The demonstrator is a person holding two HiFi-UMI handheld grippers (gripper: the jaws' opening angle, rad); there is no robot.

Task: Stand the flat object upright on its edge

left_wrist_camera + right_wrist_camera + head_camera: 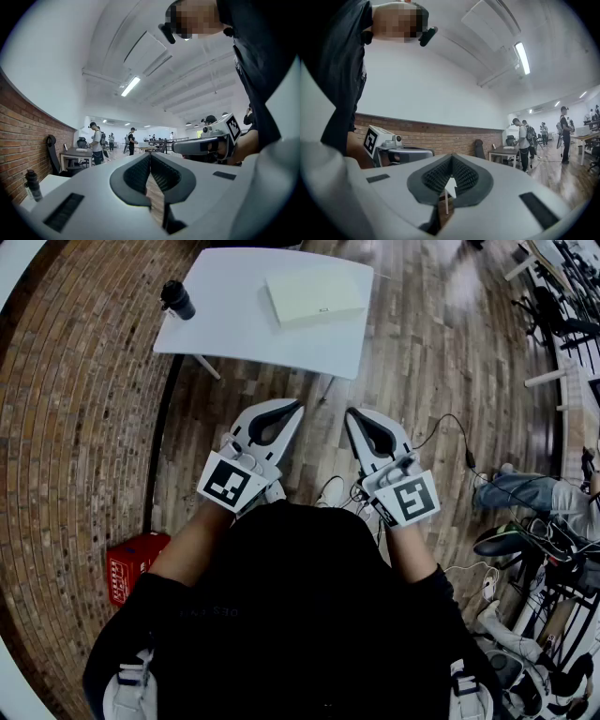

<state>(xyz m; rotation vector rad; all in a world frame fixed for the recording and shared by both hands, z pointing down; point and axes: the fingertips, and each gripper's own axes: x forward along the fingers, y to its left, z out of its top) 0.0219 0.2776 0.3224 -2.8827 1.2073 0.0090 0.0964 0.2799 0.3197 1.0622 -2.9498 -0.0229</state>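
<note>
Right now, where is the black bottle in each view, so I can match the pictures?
Head view: the black bottle is at top left, upright at the left edge of the white table.
Left gripper view: the bottle is at lower left, standing on the table.
Right gripper view: the bottle is not in it.
Shared landmark: the brick wall.
</note>
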